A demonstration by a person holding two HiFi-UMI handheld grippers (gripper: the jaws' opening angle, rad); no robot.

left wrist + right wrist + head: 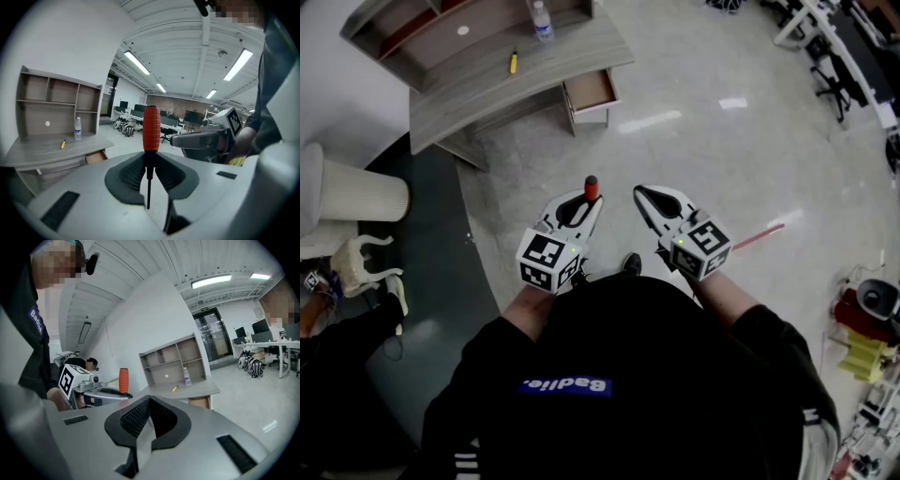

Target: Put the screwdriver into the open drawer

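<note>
The left claw (148, 161) is pinched on the thin shaft of the screwdriver (151, 127), whose red handle stands up above it, well apart from the open drawer (591, 92) under the desk (487, 89). The right claw (149, 404) is closed on nothing. The tool looks light and stiff, but I'd guess the smooth shaft could swivel between the pads, so the ribbed handle would give a surer hold.

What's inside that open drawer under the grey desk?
From above, only the drawer's bare brown bottom shows, and nothing lies on the visible part. Its rear runs under the desk top, so that stretch is hidden.
</note>
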